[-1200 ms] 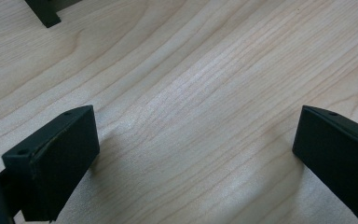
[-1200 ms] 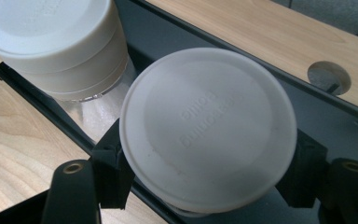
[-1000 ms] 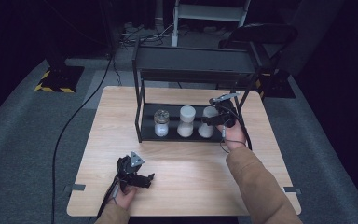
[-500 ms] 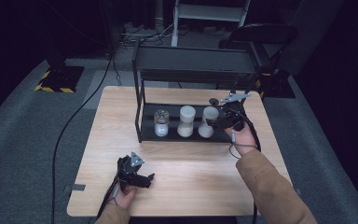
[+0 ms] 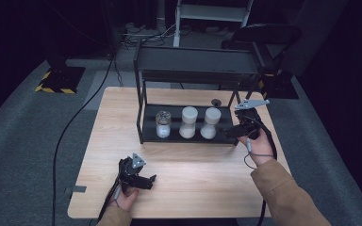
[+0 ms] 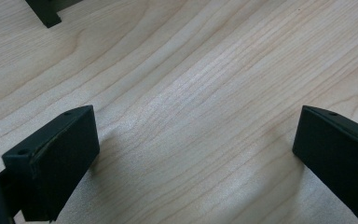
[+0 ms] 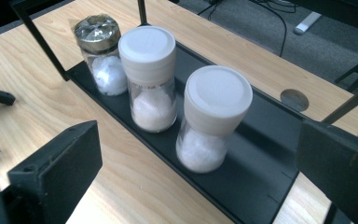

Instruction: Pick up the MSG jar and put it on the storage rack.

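Three jars of white grains stand in a row on the lower shelf (image 5: 226,113) of a black rack: a silver-lidded jar (image 5: 162,123) (image 7: 98,51), a white-capped jar (image 5: 188,121) (image 7: 150,74) and a second white-capped jar (image 5: 210,122) (image 7: 214,116). My right gripper (image 5: 230,132) (image 7: 198,175) is just right of the rack's front corner, pointing at the jars. Its jaws have just been opening and stand wide apart, a short way back from the nearest white-capped jar, holding nothing. My left gripper (image 5: 147,181) (image 6: 196,158) rests low over the bare table near the front edge, open and empty.
The rack's upper shelf (image 5: 198,63) overhangs the jars, with thin black posts at the corners. A round hole (image 5: 215,101) sits in the wooden table (image 5: 198,174) behind the rack. A black cable (image 5: 75,127) runs across the floor at the left, and a chair (image 5: 264,35) stands behind.
My right gripper has pulled back to the right and toward me, away from the rightmost jar, and its jaws have spread. The jar stays on the shelf. The left gripper has kept still.
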`<action>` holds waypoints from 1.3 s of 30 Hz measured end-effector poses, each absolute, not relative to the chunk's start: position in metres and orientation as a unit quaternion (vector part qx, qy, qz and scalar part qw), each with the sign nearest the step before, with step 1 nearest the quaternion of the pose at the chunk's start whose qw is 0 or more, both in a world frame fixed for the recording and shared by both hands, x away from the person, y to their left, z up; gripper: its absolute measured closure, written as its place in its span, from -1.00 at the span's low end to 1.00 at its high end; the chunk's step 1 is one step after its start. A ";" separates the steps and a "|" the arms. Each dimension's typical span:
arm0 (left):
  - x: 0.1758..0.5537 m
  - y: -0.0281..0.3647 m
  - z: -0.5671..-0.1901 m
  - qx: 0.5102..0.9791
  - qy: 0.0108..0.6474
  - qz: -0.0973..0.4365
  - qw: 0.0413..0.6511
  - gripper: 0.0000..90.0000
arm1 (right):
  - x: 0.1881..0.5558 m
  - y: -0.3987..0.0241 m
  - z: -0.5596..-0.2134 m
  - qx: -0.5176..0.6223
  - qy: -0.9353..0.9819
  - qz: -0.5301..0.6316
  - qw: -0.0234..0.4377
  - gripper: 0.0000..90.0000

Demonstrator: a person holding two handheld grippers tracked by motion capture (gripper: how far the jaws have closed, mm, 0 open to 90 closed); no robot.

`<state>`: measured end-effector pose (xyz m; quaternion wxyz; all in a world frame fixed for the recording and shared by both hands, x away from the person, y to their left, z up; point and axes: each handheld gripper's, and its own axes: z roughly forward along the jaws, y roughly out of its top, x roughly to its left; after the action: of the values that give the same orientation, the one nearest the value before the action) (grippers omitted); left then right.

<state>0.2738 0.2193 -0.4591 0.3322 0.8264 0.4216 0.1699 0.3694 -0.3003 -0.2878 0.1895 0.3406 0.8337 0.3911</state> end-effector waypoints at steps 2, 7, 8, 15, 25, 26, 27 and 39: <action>0.274 0.219 -0.459 0.826 0.422 0.170 0.332 -1.00 | 0.366 -0.304 -0.288 0.337 0.834 0.394 0.190 -0.99; 0.274 0.219 -0.459 0.826 0.423 0.171 0.333 -1.00 | 0.358 -0.314 -0.288 0.332 0.836 0.395 0.185 -0.99; 0.274 0.219 -0.459 0.825 0.423 0.171 0.333 -1.00 | 0.357 -0.315 -0.288 0.332 0.836 0.395 0.186 -0.99; 0.274 0.218 -0.459 0.824 0.425 0.172 0.332 -1.00 | 0.345 -0.323 -0.298 0.327 0.836 0.400 0.186 -0.99; 0.274 0.218 -0.459 0.824 0.425 0.172 0.332 -1.00 | 0.332 -0.335 -0.323 0.329 0.836 0.397 0.186 -0.99; 0.274 0.218 -0.459 0.824 0.425 0.172 0.332 -1.00 | 0.331 -0.335 -0.326 0.330 0.836 0.397 0.185 -0.99; 0.274 0.218 -0.459 0.824 0.425 0.172 0.332 -1.00 | 0.332 -0.336 -0.329 0.330 0.837 0.396 0.184 -0.99; 0.274 0.218 -0.459 0.824 0.426 0.172 0.332 -1.00 | 0.330 -0.339 -0.363 0.338 0.841 0.386 0.170 -0.99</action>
<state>0.2740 0.2182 -0.4592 0.3315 0.8240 0.4260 0.1722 0.3305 -0.3390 -0.3627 0.1701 0.3384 0.8409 0.3865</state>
